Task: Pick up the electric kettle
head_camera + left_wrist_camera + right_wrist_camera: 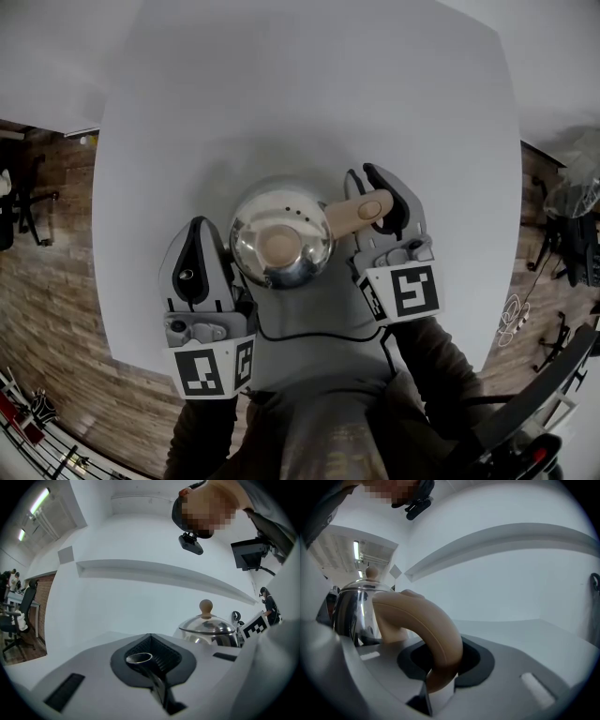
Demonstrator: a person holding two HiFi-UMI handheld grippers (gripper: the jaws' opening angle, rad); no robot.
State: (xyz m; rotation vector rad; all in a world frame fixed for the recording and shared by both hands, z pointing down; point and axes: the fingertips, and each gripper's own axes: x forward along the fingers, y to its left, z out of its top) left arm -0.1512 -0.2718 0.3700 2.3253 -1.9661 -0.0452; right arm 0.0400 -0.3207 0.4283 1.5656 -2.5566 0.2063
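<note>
A shiny steel electric kettle (279, 234) with a tan lid knob is seen from above in the middle of the white table (281, 84). Its tan handle (356, 212) sticks out to the right. My right gripper (380, 202) is shut on that handle; in the right gripper view the curved handle (426, 625) passes down between the jaws of the right gripper (440, 665). My left gripper (199, 230) is shut and holds nothing, just left of the kettle body. In the left gripper view the left gripper (150, 660) points past the kettle (208, 629), which is at the right.
A thin black cord (319, 336) runs from under the kettle toward the person's body at the table's near edge. Wooden floor with office chairs (23, 202) lies to the left, and a fan and cables (567, 197) to the right.
</note>
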